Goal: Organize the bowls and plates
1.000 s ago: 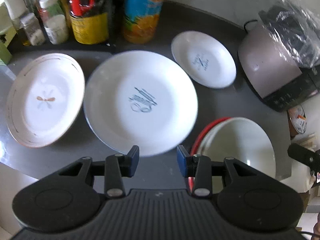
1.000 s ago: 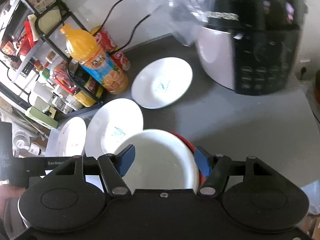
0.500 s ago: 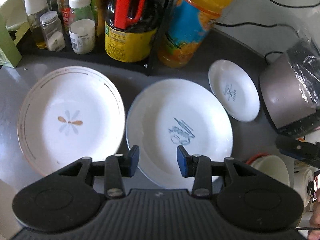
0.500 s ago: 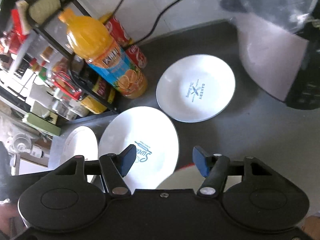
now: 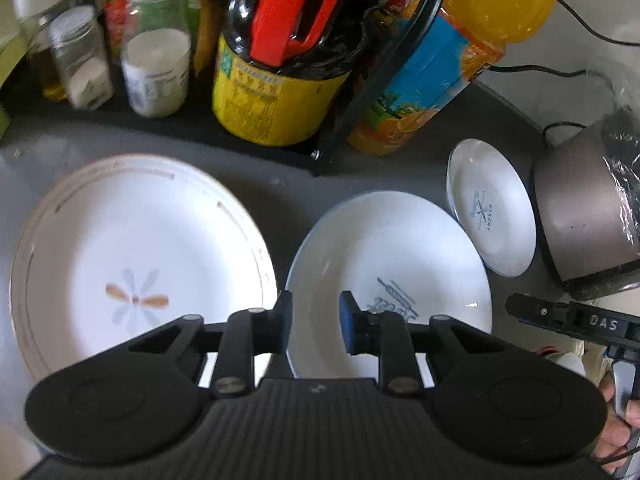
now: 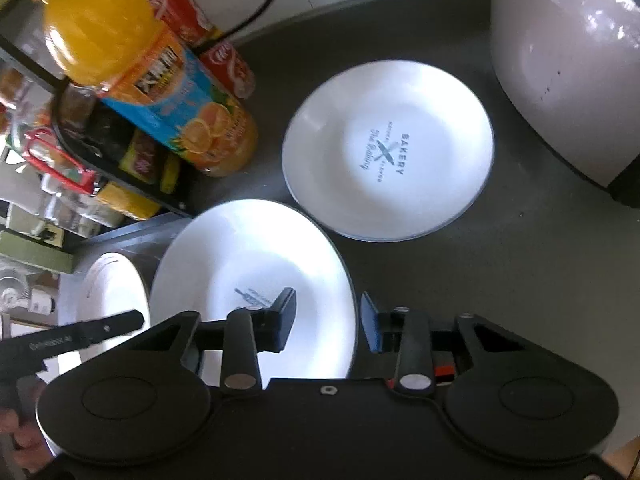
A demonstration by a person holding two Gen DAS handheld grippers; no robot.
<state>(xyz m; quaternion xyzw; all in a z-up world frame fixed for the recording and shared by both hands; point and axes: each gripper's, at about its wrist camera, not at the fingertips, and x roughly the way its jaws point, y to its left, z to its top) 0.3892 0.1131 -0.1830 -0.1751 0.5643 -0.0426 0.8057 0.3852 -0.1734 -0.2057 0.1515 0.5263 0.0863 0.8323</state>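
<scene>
Three white plates lie on the dark counter. A gold-rimmed flower plate (image 5: 136,256) is at the left, a larger plate with blue print (image 5: 392,272) in the middle, a small "Bakery" plate (image 5: 492,208) at the right. My left gripper (image 5: 314,320) is open and empty, over the near left rim of the middle plate. My right gripper (image 6: 328,320) is open and empty, over the right rim of the middle plate (image 6: 248,276); the Bakery plate (image 6: 388,152) lies beyond it. A stack of bowls is mostly hidden under the right gripper.
An orange juice bottle (image 5: 432,68), a yellow-labelled jar (image 5: 280,80) and spice jars (image 5: 156,52) on a black rack line the back. A grey rice cooker (image 5: 580,216) stands at the right, red cans (image 6: 224,60) by the wall.
Both grippers moved forward and left, off the bowl stack toward the plates. The bowls have dropped out of view; the plates now look larger and closer.
</scene>
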